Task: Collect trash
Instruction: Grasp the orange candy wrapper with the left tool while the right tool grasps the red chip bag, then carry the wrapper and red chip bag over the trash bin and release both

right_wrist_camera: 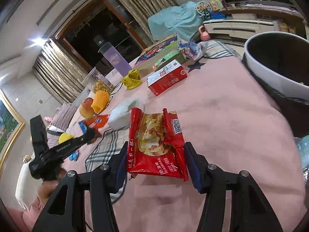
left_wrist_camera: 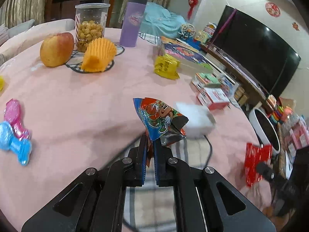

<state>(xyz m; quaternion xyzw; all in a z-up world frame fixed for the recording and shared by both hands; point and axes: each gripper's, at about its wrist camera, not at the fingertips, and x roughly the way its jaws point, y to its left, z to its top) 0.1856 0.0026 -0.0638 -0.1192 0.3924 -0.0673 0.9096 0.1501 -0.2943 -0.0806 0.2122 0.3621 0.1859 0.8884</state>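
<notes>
Living room, round counter [left_wrist_camera: 77, 100] under a pink cloth, TV at upper right of the left view, white bin [right_wrist_camera: 270, 65] at upper right of the right view. Your left claw [left_wrist_camera: 150, 143] is clamped on the colourful cartoon wrapper [left_wrist_camera: 160, 119]; it's pinched only at its lower tip and the rest stands free above the fingers, so a fast swing could shake it loose before the bin. Your right claw [right_wrist_camera: 156, 158] is spread wide with the torn red chip bag [right_wrist_camera: 156, 145] sitting between the fingers, centre of the right view; whether the pads touch it, can't tell. Risk there: the bag is ripped open with chips showing, so closing on the loose flap or tipping it could spill crumbs on the cloth. Yellow wrapper [left_wrist_camera: 166, 67] lies well apart, upper middle of the left view, uncollected.
</notes>
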